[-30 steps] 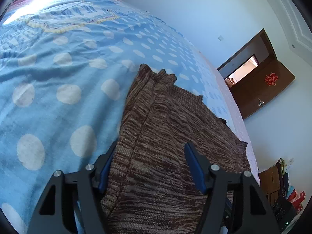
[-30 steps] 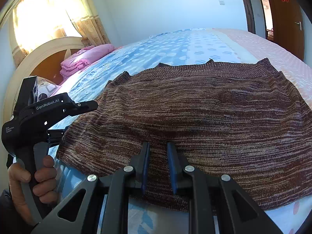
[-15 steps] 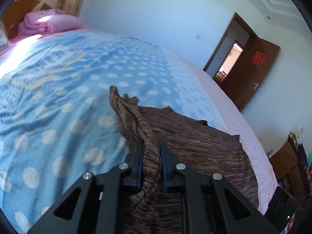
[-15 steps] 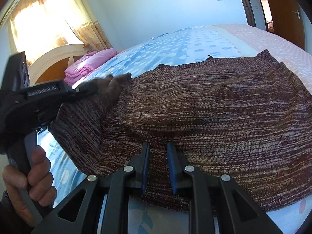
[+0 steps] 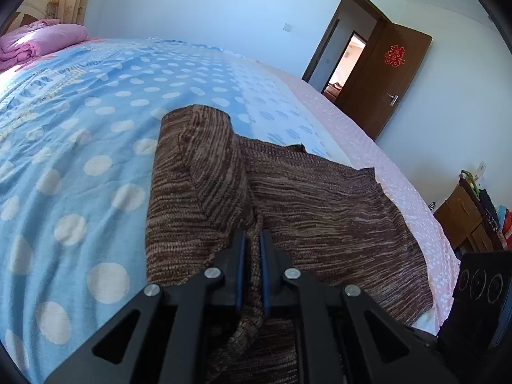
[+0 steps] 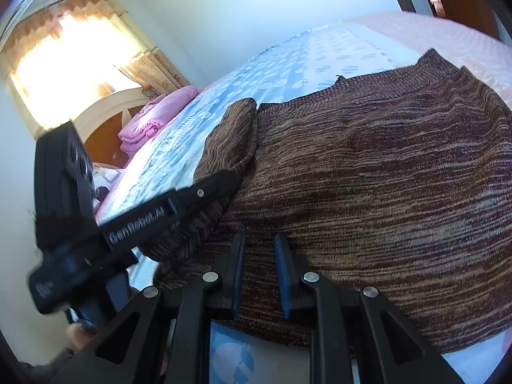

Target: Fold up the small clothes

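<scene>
A brown striped knit sweater (image 5: 320, 198) lies spread on a blue polka-dot bed (image 5: 80, 128). My left gripper (image 5: 252, 240) is shut on the sweater's left side and holds that part lifted and folded over toward the middle. In the right wrist view the sweater (image 6: 384, 172) fills the middle, and the left gripper (image 6: 224, 182) pinches its raised flap at the left. My right gripper (image 6: 259, 246) sits over the sweater's near hem. Its jaws stand a narrow gap apart, and I cannot tell whether cloth is between them.
A folded pink blanket (image 5: 38, 41) lies at the bed's head, by the wooden headboard (image 6: 105, 124) and the curtained window (image 6: 64, 60). A brown door (image 5: 387, 76) stands open at the far right. Wooden cabinets (image 5: 464, 217) stand beside the bed.
My left gripper closed on the sweater's left edge, lifted it and carried it over toward the middle. My right gripper stayed at the near hem while its view tilted.
</scene>
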`<action>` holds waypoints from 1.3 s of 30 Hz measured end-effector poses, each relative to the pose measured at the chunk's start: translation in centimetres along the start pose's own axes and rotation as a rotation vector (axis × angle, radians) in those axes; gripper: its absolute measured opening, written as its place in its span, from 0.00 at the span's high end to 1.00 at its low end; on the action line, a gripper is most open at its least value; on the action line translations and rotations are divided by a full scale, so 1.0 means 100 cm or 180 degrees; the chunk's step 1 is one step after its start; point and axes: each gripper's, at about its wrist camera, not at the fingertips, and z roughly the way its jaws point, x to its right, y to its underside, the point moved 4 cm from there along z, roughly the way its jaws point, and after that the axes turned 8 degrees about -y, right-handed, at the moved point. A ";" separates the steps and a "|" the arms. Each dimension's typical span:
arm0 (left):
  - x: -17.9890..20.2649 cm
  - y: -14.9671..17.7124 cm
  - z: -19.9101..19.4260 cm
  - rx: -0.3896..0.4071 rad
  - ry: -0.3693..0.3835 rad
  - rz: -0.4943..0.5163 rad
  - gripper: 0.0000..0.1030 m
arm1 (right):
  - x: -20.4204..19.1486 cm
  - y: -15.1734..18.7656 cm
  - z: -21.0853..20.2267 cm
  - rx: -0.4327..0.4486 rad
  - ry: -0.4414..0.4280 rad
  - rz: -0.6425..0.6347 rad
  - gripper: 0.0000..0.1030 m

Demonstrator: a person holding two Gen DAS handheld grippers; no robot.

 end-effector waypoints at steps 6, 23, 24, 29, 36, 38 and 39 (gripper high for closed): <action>-0.006 0.002 0.000 0.0051 0.0263 -0.0237 0.89 | -0.009 -0.070 -0.017 0.0359 -0.0404 0.0145 0.28; -0.012 0.001 -0.001 0.0087 0.0525 -0.0416 0.89 | -0.010 -0.108 0.135 -0.0557 -0.0441 0.0041 0.87; -0.013 0.001 -0.001 0.0085 0.0529 -0.0418 0.89 | -0.008 -0.106 0.139 -0.0581 -0.0431 0.0068 0.87; -0.011 0.000 -0.001 0.0079 0.0509 -0.0407 0.89 | -0.005 -0.105 0.132 -0.0451 -0.0375 0.0024 0.89; 0.000 -0.004 -0.004 0.0049 0.0388 -0.0246 0.89 | -0.023 -0.119 0.095 -0.0271 -0.0272 -0.0302 0.90; 0.009 -0.006 -0.006 0.0021 0.0368 -0.0186 0.90 | -0.022 -0.123 0.082 -0.0251 -0.0216 -0.0374 0.90; 0.014 -0.007 -0.007 0.0010 0.0383 -0.0170 0.91 | -0.021 -0.126 0.076 -0.0238 -0.0196 -0.0398 0.90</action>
